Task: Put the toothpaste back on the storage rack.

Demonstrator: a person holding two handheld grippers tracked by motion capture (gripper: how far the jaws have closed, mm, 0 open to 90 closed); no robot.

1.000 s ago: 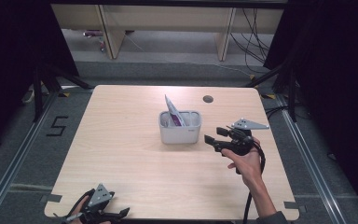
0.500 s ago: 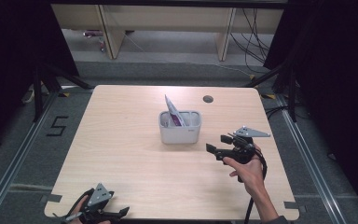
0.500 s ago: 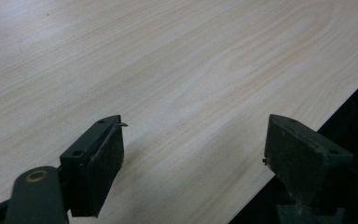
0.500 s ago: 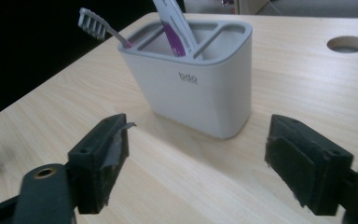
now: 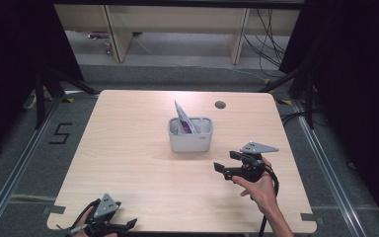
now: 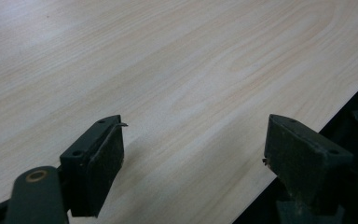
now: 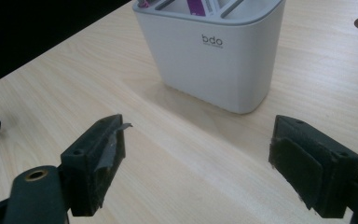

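Observation:
A white compartmented holder [image 5: 190, 136] stands at the table's middle, and a purple-and-white packet [image 5: 182, 117] leans out of it. My right gripper [image 5: 225, 161] is held in a hand to the holder's front right, open and empty, its jaws pointing left toward the holder. In the right gripper view the holder [image 7: 214, 51] stands beyond the wide-apart jaws of the right gripper [image 7: 200, 158], the purple packet [image 7: 196, 5] showing at its top. My left gripper [image 5: 123, 226] rests at the table's front-left edge. In its own view the left gripper [image 6: 193, 154] is open over bare wood.
The wooden table [image 5: 128, 148] has a round cable hole [image 5: 220, 104] behind the holder. Its front edge [image 6: 307, 116] runs just beside the left gripper. Dark floor, metal rails and cables surround the table.
The right gripper has drawn back from the holder toward the front of the table. The left gripper has stayed put.

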